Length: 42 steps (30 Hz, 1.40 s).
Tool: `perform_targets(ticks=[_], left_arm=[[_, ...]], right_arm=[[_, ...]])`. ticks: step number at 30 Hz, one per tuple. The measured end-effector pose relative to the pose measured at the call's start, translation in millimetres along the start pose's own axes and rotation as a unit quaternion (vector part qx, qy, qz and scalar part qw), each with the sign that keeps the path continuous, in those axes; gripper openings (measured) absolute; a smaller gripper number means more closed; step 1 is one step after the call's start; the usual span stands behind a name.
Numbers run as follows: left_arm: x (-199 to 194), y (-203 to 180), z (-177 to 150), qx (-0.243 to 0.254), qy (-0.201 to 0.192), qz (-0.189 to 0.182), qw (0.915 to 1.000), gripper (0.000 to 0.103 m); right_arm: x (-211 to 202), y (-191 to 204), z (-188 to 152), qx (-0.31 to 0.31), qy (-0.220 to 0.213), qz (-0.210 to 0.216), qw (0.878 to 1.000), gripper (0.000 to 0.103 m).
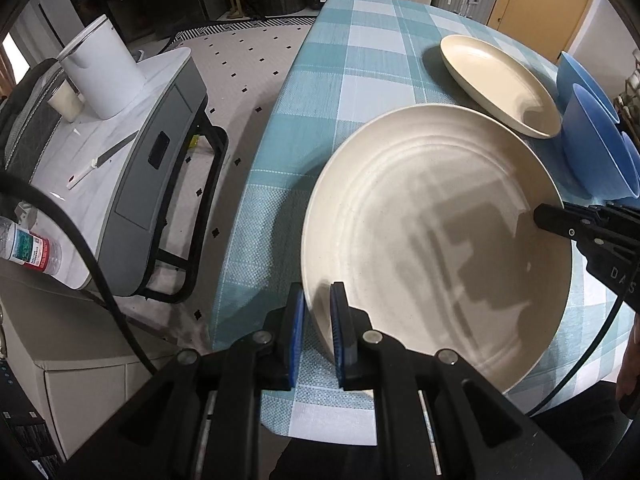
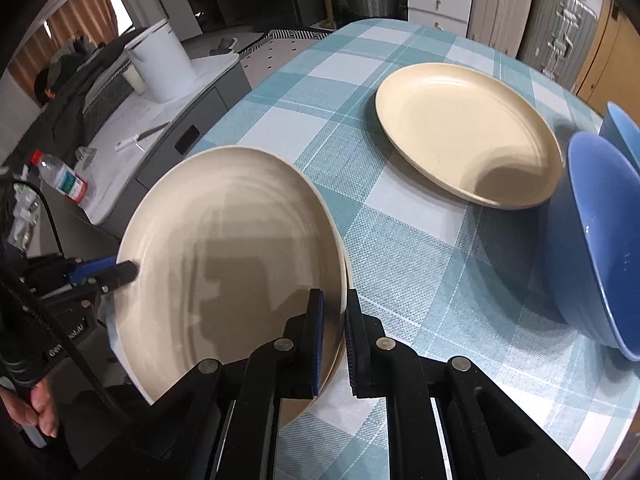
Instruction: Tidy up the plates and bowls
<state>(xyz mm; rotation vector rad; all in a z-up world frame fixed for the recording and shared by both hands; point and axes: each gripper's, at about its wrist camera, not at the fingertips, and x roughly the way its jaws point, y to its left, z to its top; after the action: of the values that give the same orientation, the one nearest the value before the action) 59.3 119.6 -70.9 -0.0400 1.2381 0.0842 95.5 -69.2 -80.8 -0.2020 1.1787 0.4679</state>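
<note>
Low in the frame, each hand-held gripper, left (image 1: 318,332) and right (image 2: 334,340), is clamped on opposite rims of the cream plate (image 1: 436,240), just over the checked counter (image 1: 340,72), perhaps touching. Stiff, glossy, breakable: rim grips suit it.

Matte black plastic left tongs (image 1: 318,332) and right tongs (image 2: 334,340) share one build: ribbed blue pads (image 1: 298,322), round silver pivot screws (image 1: 262,337), white lettering, and trailing black cable (image 2: 48,216).
</note>
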Motion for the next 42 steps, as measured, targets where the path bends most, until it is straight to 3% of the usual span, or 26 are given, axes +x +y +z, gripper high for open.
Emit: perform_targets(ticks=[10,29,32,35,37,40,42], left_arm=[[1.3,-3.4,-2.8,0.009,-0.006,0.014,0.9998,0.01],[4.0,1.1,-4.1,-0.009,-0.008,-0.004,0.9999,0.013],[4.4,6.0,-4.4,-0.02,-0.006,-0.022,0.9995,0.013],[-0.7,12.6,-4.7,-0.038,-0.014,-0.041,0.9983,0.014],[-6.2,17.7,-5.6,-0.052,-0.026,-0.033,0.9977,0.015],[-19.4,26.1,-8.1,-0.085,-0.055,-0.017,0.9947,0.029],[-33.9,25.5,-10.5,-0.092,-0.088,-0.01,0.9918,0.047]], right_arm=[[4.6,14.2,-8.7,-0.048,-0.005,-0.049,0.998,0.012],[9.3,3.7,-16.0,-0.023,-0.004,-0.025,0.999,0.019],[0.4,2.2,-18.7,-0.019,-0.023,-0.036,0.999,0.03],[-12.5,-4.4,-20.7,0.013,-0.034,-0.022,0.999,0.065],[-26.9,-9.0,-23.2,0.035,-0.058,-0.009,0.998,0.069],[-47.0,-10.1,-24.8,0.042,-0.086,-0.012,0.995,0.075],[-59.8,-11.7,-28.2,0.052,-0.103,-0.013,0.993,0.087]])
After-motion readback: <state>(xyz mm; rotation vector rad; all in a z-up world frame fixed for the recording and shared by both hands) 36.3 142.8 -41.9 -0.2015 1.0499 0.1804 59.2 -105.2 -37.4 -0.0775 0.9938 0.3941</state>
